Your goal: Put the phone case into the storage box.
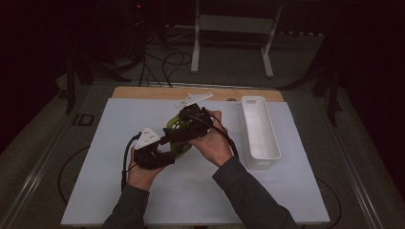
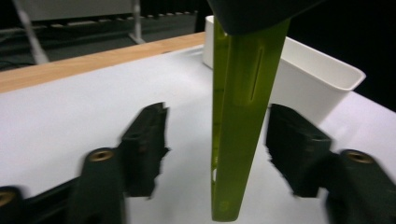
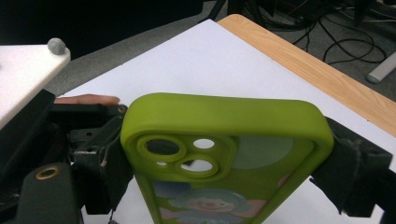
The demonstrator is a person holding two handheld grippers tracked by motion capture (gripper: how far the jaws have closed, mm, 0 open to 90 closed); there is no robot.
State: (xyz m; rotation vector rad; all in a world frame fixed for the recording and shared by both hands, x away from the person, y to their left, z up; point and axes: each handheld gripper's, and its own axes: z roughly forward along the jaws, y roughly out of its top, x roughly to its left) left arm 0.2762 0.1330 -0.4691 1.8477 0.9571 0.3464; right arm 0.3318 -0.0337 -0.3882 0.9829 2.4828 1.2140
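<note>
One green phone case (image 1: 177, 134), held above the middle of the surface (image 1: 114, 157) between two hand-held grippers.

At 9 o'clock of the case, the left hand-held gripper (image 2: 215, 147) stands fairly wide, its jaws either side of the case's thin edge with a gap on both sides, pressing on nothing. The right hand-held gripper (image 3: 224, 168), at about 1 o'clock of the case in the high view, is clamped across the case's width just below the camera cut-out, so it carries the case alone. The case looks light, rubbery and bendable, not fragile, with a matte skin that should grip well; its long side rims are probably the best place to pinch, since the thin back would flex. Count: one case, two hand-held grippers, one white bin (image 1: 260, 131) at 3 o'clock.
</note>
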